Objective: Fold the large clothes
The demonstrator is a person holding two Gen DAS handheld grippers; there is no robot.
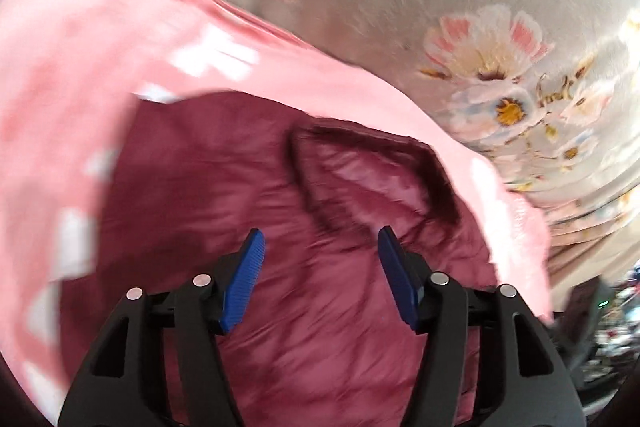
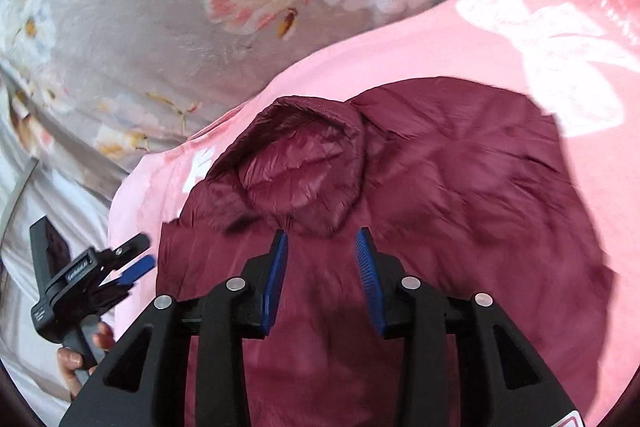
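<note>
The quilted maroon hooded jacket (image 2: pixel 400 227) lies flat on the pink blanket (image 2: pixel 400 47), hood directly ahead of the right gripper (image 2: pixel 322 241). Right and left gripper (image 1: pixel 320 239) both part-open, empty.

The left black two-finger tongs with blue ribbed pads (image 1: pixel 320 239) tilt downward, jaws parted with nothing between them. The right black tongs (image 2: pixel 322 241) point down likewise, jaws apart and empty. A hand (image 2: pixel 80 355) grips the left handle.
</note>
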